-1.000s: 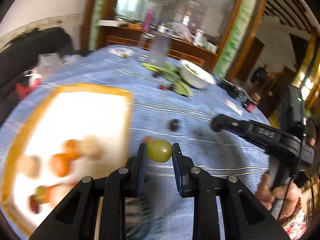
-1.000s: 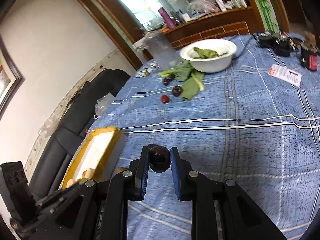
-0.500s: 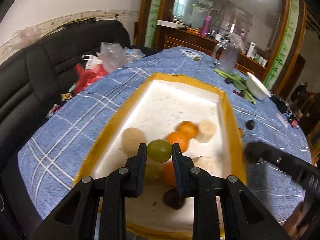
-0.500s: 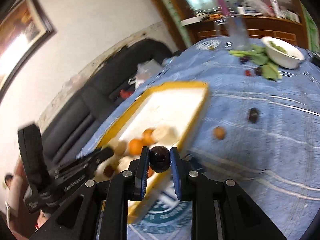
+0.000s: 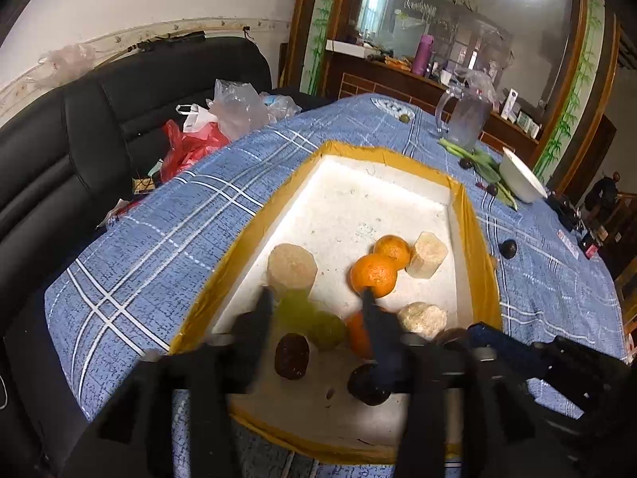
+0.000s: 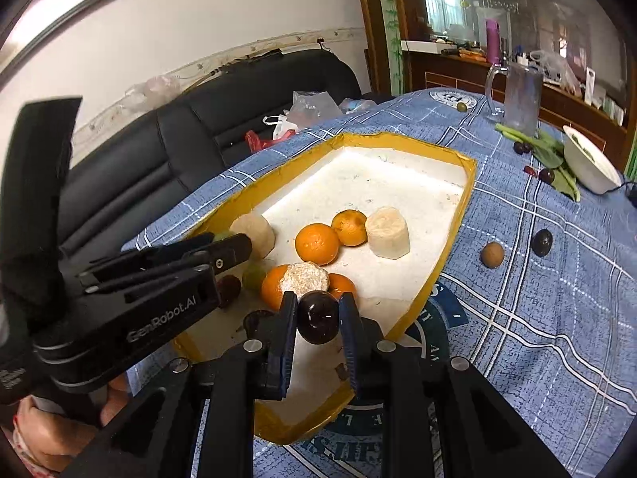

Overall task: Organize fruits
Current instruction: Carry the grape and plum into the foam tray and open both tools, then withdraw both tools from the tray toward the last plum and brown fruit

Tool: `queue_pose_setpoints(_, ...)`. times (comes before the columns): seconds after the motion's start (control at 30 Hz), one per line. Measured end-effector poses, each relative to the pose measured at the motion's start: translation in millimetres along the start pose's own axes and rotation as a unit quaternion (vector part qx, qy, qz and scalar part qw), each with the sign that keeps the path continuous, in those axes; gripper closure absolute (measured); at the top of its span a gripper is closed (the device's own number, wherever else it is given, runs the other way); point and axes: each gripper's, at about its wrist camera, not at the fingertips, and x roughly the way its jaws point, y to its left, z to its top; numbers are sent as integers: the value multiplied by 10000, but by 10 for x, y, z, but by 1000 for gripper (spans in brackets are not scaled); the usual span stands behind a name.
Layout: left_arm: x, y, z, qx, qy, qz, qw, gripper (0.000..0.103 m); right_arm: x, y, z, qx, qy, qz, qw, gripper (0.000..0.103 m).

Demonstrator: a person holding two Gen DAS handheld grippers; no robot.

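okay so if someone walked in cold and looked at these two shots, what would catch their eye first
Most striking is the yellow-rimmed white tray on the blue checked tablecloth, holding bright oranges and pale peeled chunks. Close to the camera, the right claw grips a dark round fruit above the tray's near end. Beside it the left claw has just been opening, with a green fruit blurred between its fingers.

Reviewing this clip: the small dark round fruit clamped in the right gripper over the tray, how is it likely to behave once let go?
The dark fruit looks smooth, glossy and near-spherical, so it will probably roll a little when the right gripper releases it. The yellow-rimmed tray has raised walls, and oranges lie close by, which should stop it. It looks small and firm, likely light and unlikely to squash.
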Motion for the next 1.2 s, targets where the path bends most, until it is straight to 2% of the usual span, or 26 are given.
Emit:
queue_pose_setpoints(0.07,-74,-3,11,-2,-114,22,9999,44,-5,14,3,-17,-17,-11,10000,69)
queue_pose_setpoints(0.13,-127,-23,26,33,-165,61,9998,40,-21,15,10,-3,-47,1,10000,52)
queue_pose_setpoints(0.2,-193,-30,25,35,-255,83,9996,35,-59,32,1,-23,-130,-38,9999,49)
queue_pose_setpoints(0.33,-313,-72,20,119,-428,208,9988,33,-172,80,-24,-69,-255,-105,9996,49)
queue_pose_setpoints(0.4,-381,-110,12,183,-531,256,9981,28,-233,89,-44,-82,-317,-159,9993,48)
queue_pose_setpoints(0.53,-512,-196,-12,331,-730,335,9962,24,-384,98,-93,-60,-475,-340,9983,34)
queue_pose_setpoints(0.83,-677,-310,-55,510,-878,246,9945,23,-568,69,-170,22,-668,-631,9958,28)
queue_pose_setpoints(1.2,-710,-333,-71,522,-872,204,9946,22,-606,14,-237,176,-658,-665,9955,27)
